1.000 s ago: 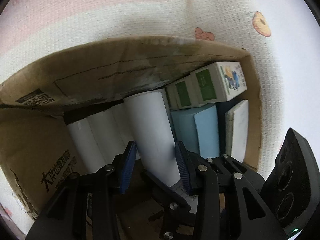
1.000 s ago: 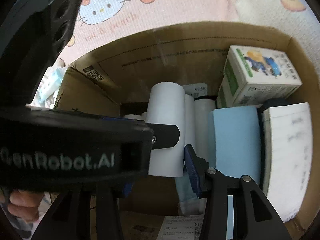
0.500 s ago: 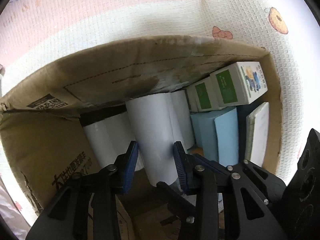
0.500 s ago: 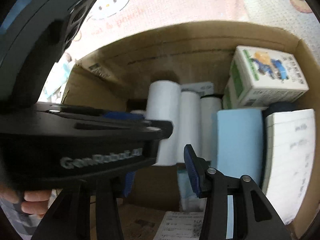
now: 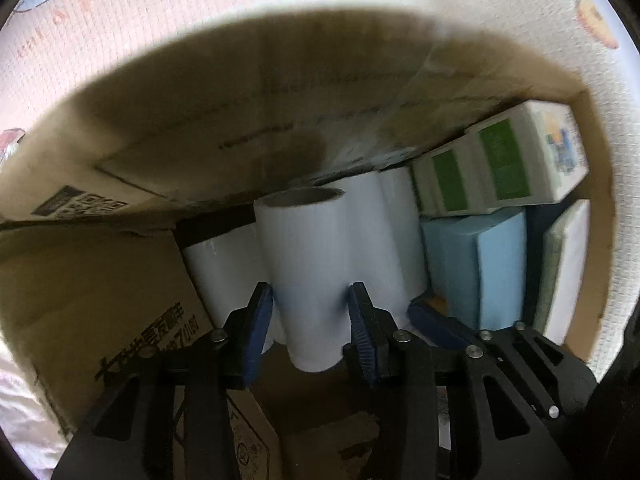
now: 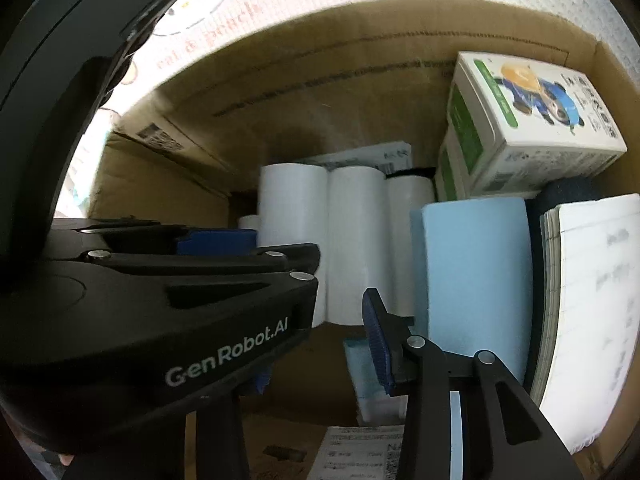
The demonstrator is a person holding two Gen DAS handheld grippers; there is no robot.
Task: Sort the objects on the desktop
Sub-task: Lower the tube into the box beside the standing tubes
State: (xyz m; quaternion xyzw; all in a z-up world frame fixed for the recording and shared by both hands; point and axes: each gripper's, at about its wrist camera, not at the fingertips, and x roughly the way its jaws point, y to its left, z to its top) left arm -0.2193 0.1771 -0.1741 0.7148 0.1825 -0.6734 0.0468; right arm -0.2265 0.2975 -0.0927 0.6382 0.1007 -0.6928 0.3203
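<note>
Inside the brown cardboard box (image 5: 100, 288), whose long flap (image 6: 360, 92) leans over the far side, a green-and-white carton (image 6: 532, 120) rests on a pale blue packet (image 6: 476, 272) beside a white notebook (image 6: 592, 312), crowding the right wall. Against the back stand white paper rolls (image 6: 352, 240), leaving bare floor only at the near edge. The left claw (image 5: 310, 324) holds one white roll (image 5: 308, 264) between its blue pads; the right claw (image 6: 320, 340) hangs spread wide, gripping nothing.

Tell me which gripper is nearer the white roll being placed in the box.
Left. The left gripper has its fingers on either side of the white roll; the right gripper hangs apart, nearer the blue box.
</note>
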